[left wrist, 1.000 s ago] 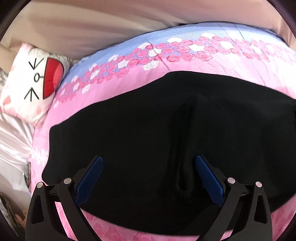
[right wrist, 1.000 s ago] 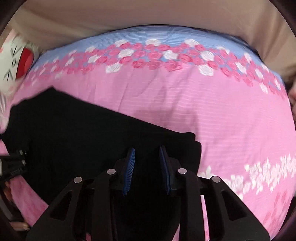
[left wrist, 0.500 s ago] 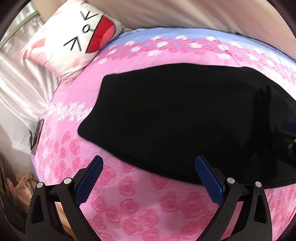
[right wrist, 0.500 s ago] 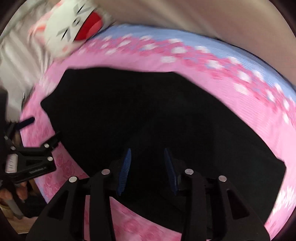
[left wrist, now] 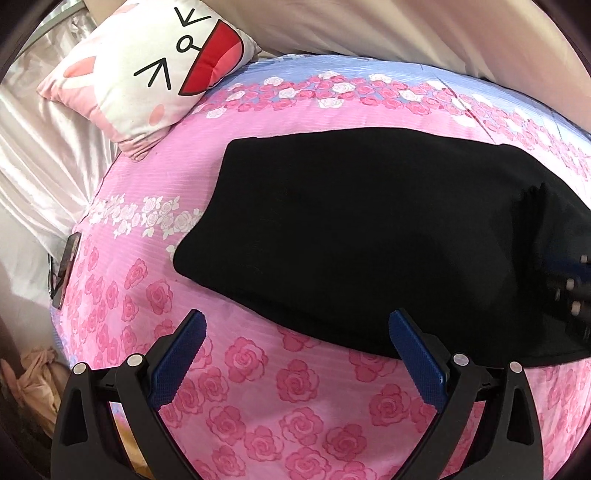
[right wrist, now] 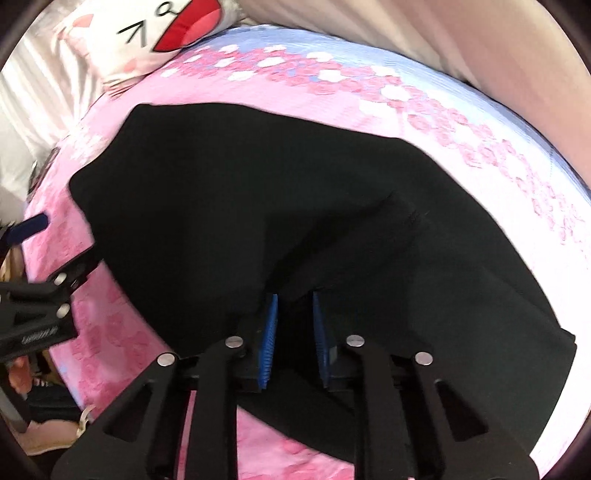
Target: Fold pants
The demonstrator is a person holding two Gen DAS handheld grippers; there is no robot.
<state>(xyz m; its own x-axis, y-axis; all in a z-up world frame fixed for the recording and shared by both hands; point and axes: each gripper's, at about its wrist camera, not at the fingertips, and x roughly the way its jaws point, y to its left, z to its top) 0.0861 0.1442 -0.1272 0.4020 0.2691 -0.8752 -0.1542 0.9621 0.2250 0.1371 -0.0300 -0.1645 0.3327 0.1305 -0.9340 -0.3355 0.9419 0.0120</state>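
Black pants (left wrist: 362, 236) lie folded flat across a pink rose-print bedspread (left wrist: 229, 398). My left gripper (left wrist: 295, 325) hangs open over the spread, just off the pants' near edge, with nothing between its fingers. It shows at the left edge of the right wrist view as the left gripper (right wrist: 61, 242). My right gripper (right wrist: 294, 314) stands over the near side of the pants (right wrist: 258, 192). Its jaws are closing, narrow, with a raised fold of black cloth between the blue pads. In the left wrist view the right gripper (left wrist: 557, 275) is blurred at the right edge, the cloth bunched up beside it.
A white cat-face pillow (left wrist: 147, 70) leans at the bed's far left corner. A dark phone (left wrist: 66, 269) lies on the bed's left edge, by shiny pale sheets (left wrist: 40, 166). Peach cloth (left wrist: 33, 384) lies on the floor below. A beige curtain (left wrist: 406, 29) runs behind the bed.
My left gripper slid off the pants toward their left near edge and stays open. My right gripper moved from the pants' right end to their middle, and its jaws narrowed on a fold.
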